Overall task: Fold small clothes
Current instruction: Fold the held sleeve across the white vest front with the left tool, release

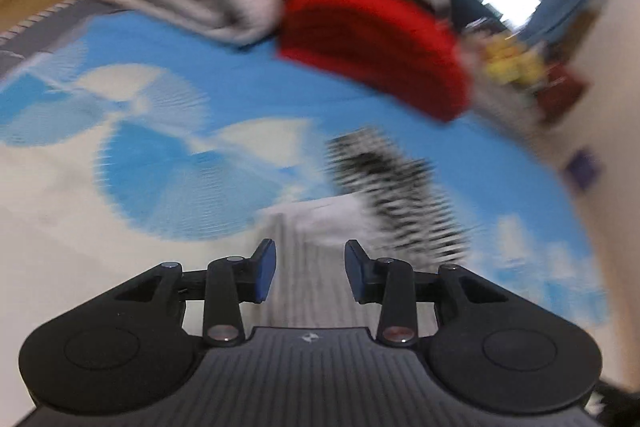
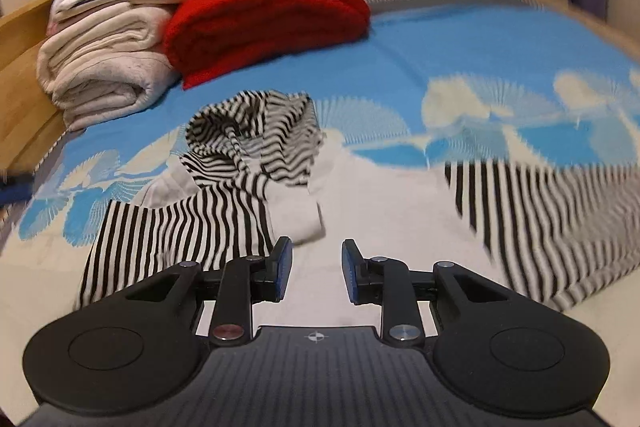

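The right hand-held gripper (image 2: 316, 273) hovers with its jaws apart and nothing between them, low over a black-and-white striped hooded garment (image 2: 248, 163) spread on the bed (image 2: 420, 39). The left hand-held gripper (image 1: 310, 273) is likewise open and empty, above a pale part of the same garment (image 1: 320, 223); that view is smeared by motion, so the cloth's exact lie there cannot be told.

In the right wrist view the garment lies loosely: the hood is bunched near the middle of the bed, one striped sleeve (image 2: 168, 231) runs out to the left, and another striped panel (image 2: 540, 219) spreads to the right, with plain white cloth between.

It looks like thin, soft knit: light, limp, and likely to sag and crease rather than hold a shape. A pinch at a hem, cuff or shoulder seam should grip better than a grab at the flat middle, which would probably just bunch the cloth.

No containers show. At the head of the bed sit a folded red blanket (image 2: 264, 15) and a stack of cream bedding (image 2: 104, 67), well apart from the garment.
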A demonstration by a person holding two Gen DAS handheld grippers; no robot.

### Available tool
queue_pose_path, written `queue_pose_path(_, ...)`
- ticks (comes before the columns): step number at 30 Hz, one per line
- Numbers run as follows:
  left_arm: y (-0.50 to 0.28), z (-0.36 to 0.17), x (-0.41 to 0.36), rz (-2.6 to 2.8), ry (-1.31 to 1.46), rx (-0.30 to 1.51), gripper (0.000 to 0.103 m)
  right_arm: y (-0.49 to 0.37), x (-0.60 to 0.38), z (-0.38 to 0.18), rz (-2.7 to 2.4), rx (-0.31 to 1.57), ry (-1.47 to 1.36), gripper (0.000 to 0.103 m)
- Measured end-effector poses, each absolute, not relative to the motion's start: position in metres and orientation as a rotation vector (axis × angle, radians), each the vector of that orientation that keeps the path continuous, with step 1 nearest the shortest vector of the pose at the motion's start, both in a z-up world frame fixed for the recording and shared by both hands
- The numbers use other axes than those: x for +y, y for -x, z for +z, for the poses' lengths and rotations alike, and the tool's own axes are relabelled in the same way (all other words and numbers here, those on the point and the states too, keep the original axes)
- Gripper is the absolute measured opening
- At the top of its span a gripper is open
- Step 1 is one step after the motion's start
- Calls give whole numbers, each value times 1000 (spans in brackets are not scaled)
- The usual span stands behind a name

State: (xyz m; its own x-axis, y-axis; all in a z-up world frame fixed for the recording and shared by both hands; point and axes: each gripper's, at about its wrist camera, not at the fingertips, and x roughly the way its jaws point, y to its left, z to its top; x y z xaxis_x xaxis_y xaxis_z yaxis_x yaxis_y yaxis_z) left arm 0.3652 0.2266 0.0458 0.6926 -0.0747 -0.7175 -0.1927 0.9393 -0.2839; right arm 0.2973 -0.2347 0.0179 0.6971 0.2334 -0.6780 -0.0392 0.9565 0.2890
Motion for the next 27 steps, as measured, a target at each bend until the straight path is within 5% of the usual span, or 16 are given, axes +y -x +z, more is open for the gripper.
queue_pose_path(16, -358, 37, 210, 153, 241, 826, 56, -408, -228, -90, 133, 986, -601, 45)
queue_pose_path(18, -361, 37, 210, 154, 232, 829, 56, -417, -226, -99, 134, 981, -626, 38)
queue_pose_path(20, -363, 36, 211, 140, 237, 834, 56, -422, -221, -97, 133, 956, -592, 3)
queue_pose_path(27, -365, 35, 206, 103, 172, 869, 55, -387, -223, 6, 248, 574, -505, 2)
